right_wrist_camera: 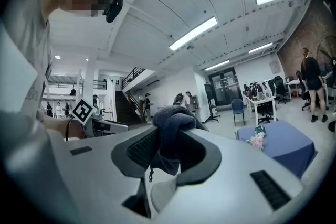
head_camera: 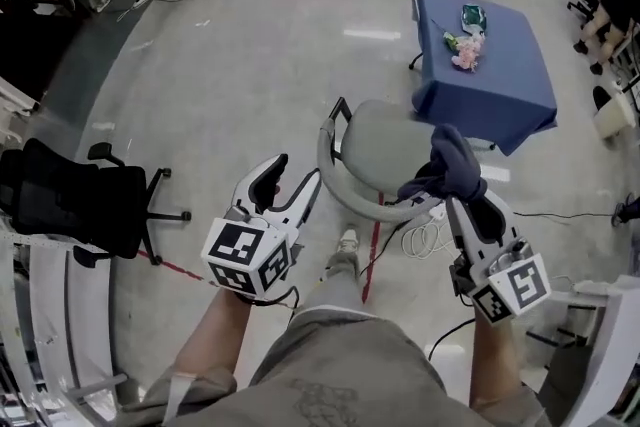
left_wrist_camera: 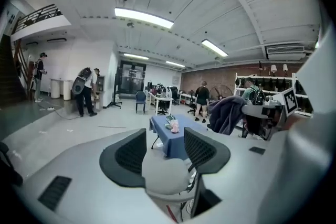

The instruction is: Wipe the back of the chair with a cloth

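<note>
A grey chair [head_camera: 385, 147] with a curved grey back [head_camera: 343, 183] stands on the floor just ahead of my legs. My left gripper [head_camera: 290, 177] hangs left of the chair back, open, with nothing between its fingers. In the left gripper view that gripper [left_wrist_camera: 165, 152] frames the chair [left_wrist_camera: 163, 171] between its spread jaws. My right gripper [head_camera: 462, 200] is at the chair's right side, shut on a dark blue-grey cloth [head_camera: 450, 165] that bunches above its fingers. In the right gripper view the cloth [right_wrist_camera: 170, 131] fills the gap of the right gripper [right_wrist_camera: 168, 152].
A blue-covered table [head_camera: 500, 75] with a pink bundle [head_camera: 466, 53] stands beyond the chair. A black office chair [head_camera: 70, 200] is at the left. White cables [head_camera: 425, 237] and a red tape line [head_camera: 370, 260] lie on the floor. People [left_wrist_camera: 84, 91] stand far off.
</note>
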Demonstrator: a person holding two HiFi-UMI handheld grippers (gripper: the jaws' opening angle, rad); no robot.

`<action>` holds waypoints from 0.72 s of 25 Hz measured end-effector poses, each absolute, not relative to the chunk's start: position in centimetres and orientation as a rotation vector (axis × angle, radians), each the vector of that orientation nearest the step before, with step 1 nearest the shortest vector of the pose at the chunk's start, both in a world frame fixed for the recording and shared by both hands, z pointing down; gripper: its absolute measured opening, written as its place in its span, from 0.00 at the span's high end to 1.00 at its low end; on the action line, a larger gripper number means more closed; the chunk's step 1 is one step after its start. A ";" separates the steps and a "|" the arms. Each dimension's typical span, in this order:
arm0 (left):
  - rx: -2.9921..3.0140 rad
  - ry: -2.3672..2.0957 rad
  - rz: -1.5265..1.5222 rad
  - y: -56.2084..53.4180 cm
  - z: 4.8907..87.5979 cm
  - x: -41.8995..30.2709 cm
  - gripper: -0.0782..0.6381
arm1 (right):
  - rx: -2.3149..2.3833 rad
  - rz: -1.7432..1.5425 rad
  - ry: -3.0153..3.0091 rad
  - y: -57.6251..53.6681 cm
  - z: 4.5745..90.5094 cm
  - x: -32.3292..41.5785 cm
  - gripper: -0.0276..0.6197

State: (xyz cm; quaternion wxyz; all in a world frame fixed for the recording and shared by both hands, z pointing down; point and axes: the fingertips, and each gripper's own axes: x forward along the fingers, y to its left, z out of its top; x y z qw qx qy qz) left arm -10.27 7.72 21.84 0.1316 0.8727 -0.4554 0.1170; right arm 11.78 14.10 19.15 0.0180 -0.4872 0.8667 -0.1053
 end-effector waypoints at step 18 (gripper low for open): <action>2.257 -1.107 0.641 -9.3 40.0 -11.7 0.57 | -1.447 -0.777 2.921 -7.8 36.8 3.3 0.79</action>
